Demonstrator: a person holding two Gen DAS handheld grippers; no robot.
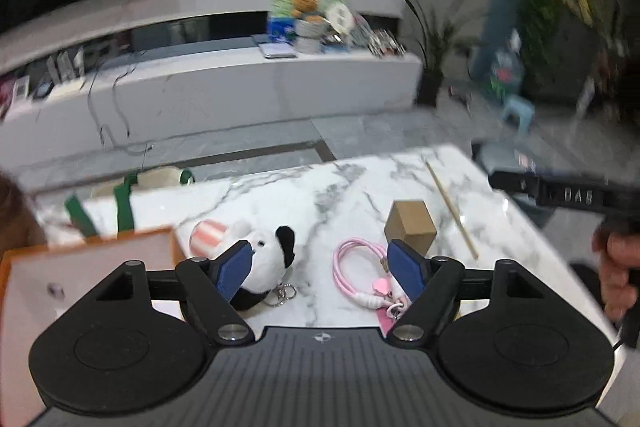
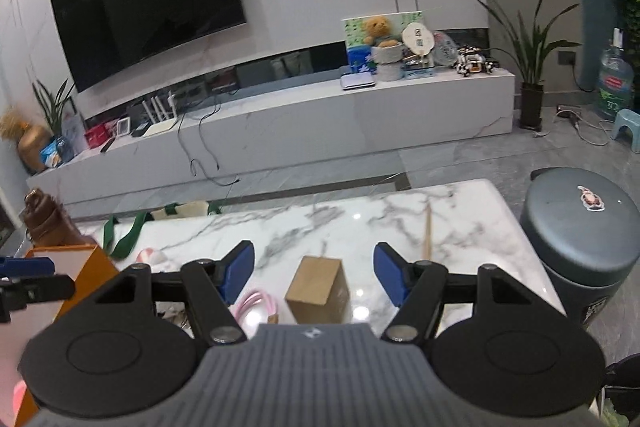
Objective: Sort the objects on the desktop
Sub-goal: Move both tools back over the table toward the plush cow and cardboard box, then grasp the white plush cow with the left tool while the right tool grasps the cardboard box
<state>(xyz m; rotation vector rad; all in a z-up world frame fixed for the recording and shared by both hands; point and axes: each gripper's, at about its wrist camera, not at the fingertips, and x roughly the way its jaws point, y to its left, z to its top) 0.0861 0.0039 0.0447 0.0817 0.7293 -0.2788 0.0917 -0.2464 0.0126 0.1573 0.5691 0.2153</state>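
Observation:
On the marble table [image 1: 352, 187] lie a black-and-white plush toy [image 1: 266, 259] with a keyring, a coiled pink cable [image 1: 356, 273], a small brown cardboard box [image 1: 412, 225] and a wooden chopstick [image 1: 452, 207]. My left gripper [image 1: 322, 265] is open above the table, its fingers either side of the plush and the cable. My right gripper [image 2: 314, 277] is open above the cardboard box [image 2: 320, 289]; the pink cable [image 2: 260, 303] and the chopstick [image 2: 427, 233] show beside it.
An orange-edged open box [image 1: 92, 267] stands at the table's left, also in the right wrist view [image 2: 80, 263]. A green-strapped bag [image 1: 120, 203] lies behind it. A grey round bin [image 2: 580, 243] stands right of the table. A TV console lies beyond.

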